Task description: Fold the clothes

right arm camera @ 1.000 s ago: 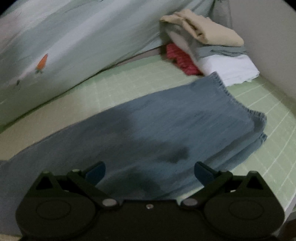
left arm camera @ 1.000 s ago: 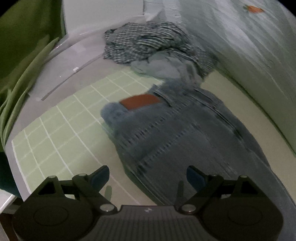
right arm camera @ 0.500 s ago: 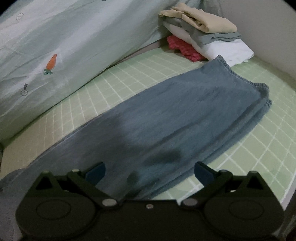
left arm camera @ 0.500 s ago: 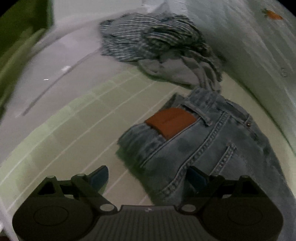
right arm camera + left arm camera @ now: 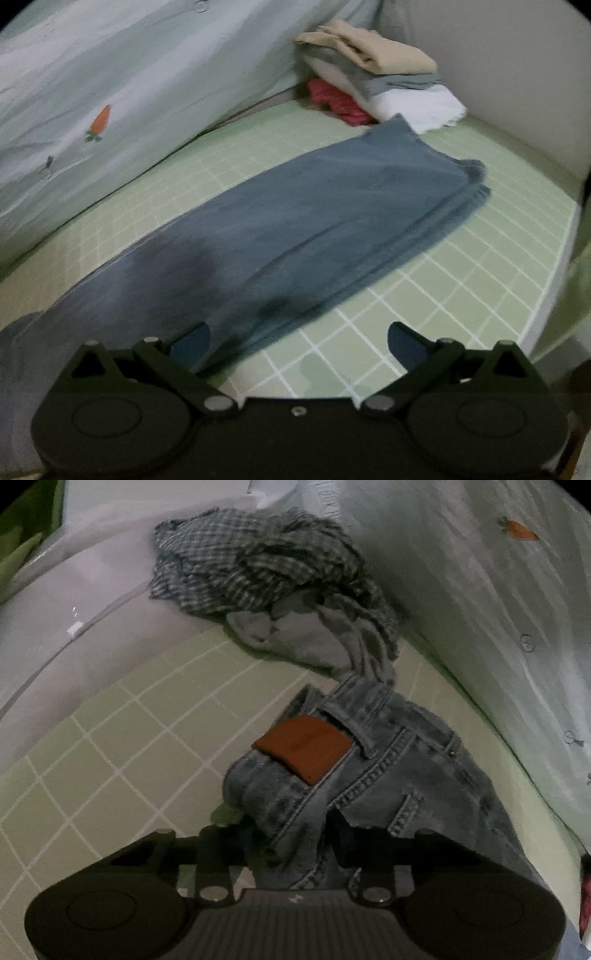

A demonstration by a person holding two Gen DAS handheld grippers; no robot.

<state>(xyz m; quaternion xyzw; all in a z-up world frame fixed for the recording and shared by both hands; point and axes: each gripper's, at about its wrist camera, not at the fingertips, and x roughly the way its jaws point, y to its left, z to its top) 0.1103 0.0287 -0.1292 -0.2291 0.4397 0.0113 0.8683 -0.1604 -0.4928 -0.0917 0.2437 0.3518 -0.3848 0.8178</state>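
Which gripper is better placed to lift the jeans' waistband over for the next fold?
Left. The left gripper is closing on the jeans waistband; the right gripper is open over the leg.

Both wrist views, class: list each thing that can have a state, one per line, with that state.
Jeans: laid out flat, legs together, waistband bunched between the closing left jaws.
Left gripper: closing on the waistband.
Right gripper: open, empty.
Checked shirt: crumpled, unfolded.
Grey garment: crumpled, unfolded.
Clothes pile: folded, stacked.
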